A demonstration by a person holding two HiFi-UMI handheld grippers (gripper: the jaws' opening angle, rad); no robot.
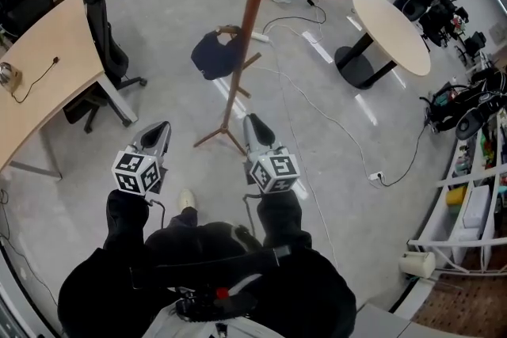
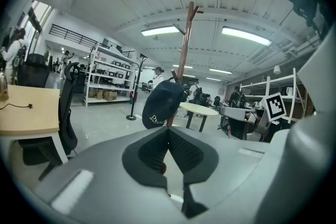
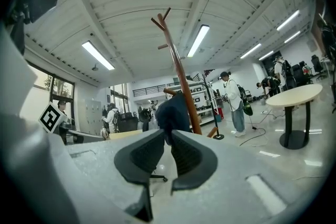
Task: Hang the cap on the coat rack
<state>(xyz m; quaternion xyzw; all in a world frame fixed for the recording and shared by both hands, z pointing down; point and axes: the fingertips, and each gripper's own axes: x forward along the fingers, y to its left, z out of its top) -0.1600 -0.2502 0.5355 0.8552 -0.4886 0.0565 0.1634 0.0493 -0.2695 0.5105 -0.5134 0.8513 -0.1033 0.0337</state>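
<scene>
The brown wooden coat rack [image 1: 245, 20] stands on the grey floor right ahead of me. A dark navy cap [image 1: 215, 53] hangs on one of its lower pegs, on the left side of the pole. Both grippers are held low near the rack's feet, well short of the cap. My left gripper [image 1: 158, 128] has its tips touching and holds nothing. My right gripper [image 1: 252, 121] shows a thin slit between its tips, also holding nothing. In the left gripper view, the cap [image 2: 160, 105] and the rack [image 2: 184, 44] rise beyond the shut gripper [image 2: 168, 129]. In the right gripper view, the cap [image 3: 173, 110] shows just past the gripper [image 3: 169, 136].
A curved wooden desk [image 1: 40, 67] and a black office chair [image 1: 99, 20] stand on the left. A round table [image 1: 392, 20] is at the back right. White cables [image 1: 317, 103] run across the floor beside the rack. A white shelf [image 1: 467, 202] lines the right edge. People stand far back.
</scene>
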